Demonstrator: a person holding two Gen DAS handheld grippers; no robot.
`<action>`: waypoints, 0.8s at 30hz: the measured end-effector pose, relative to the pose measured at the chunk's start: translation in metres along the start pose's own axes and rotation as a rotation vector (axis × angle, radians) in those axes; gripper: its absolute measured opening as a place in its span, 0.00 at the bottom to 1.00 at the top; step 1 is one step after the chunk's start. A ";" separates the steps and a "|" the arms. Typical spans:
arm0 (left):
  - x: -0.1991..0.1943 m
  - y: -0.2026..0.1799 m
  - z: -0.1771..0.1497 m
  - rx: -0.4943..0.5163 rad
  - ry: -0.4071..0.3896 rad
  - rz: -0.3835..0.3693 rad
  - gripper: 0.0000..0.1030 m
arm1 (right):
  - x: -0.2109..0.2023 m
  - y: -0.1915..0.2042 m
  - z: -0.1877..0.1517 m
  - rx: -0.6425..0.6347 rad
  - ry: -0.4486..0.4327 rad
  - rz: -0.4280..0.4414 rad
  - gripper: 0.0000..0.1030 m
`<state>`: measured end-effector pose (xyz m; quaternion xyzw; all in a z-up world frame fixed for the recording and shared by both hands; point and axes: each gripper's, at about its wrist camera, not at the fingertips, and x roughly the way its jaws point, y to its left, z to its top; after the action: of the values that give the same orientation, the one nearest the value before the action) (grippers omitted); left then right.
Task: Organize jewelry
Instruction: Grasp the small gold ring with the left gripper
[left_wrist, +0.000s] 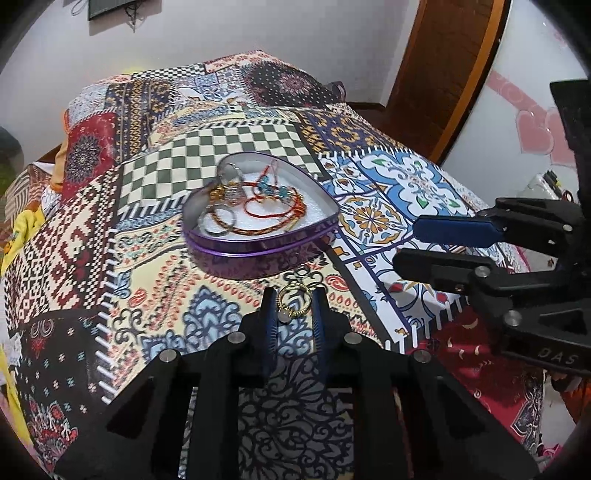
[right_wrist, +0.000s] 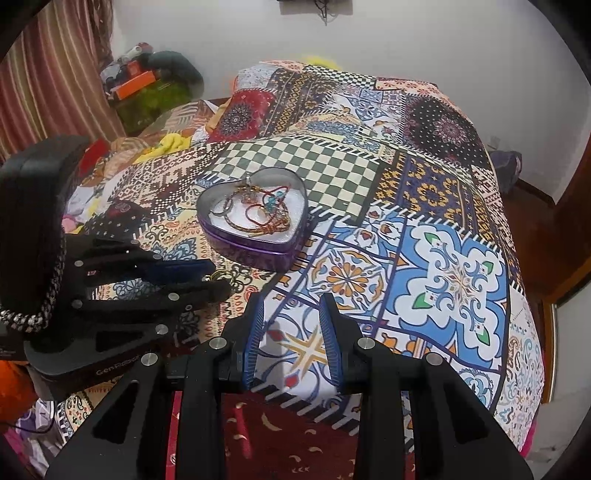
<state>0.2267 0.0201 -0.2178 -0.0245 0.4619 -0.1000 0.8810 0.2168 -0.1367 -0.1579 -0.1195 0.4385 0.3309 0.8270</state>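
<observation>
Purple heart-shaped tin (left_wrist: 258, 245), lid off, white padded lining, sits on the bed's patchwork bedspread (left_wrist: 399, 184). Inside: tangled red cord bracelets (left_wrist: 273, 214), braided red-gold bangle, silver rings (left_wrist: 221, 221), turquoise bead piece. Left tool (left_wrist: 294, 306) narrow, pinching a gold ring (left_wrist: 291, 301) with a pale stone between ribbed blue pads, just in front of the tin. Right tool (right_wrist: 291, 314) half spread, nothing between fingers, over the blue floral patch to the tin's right. Writing: "DAS" on right tool body, "GenRobot" partly readable on left tool (right_wrist: 207, 277) body. Tools black plastic, metal pins.
</observation>
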 end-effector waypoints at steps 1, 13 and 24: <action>-0.004 0.004 -0.001 -0.011 -0.009 0.001 0.17 | 0.001 0.002 0.001 -0.007 0.001 0.001 0.27; -0.036 0.037 -0.012 -0.029 -0.092 0.085 0.17 | 0.029 0.027 0.018 -0.110 0.070 0.007 0.27; -0.035 0.054 -0.019 -0.081 -0.113 0.052 0.17 | 0.056 0.034 0.025 -0.121 0.162 0.032 0.27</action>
<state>0.2006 0.0811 -0.2079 -0.0539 0.4155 -0.0567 0.9062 0.2324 -0.0742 -0.1851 -0.1887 0.4851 0.3591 0.7746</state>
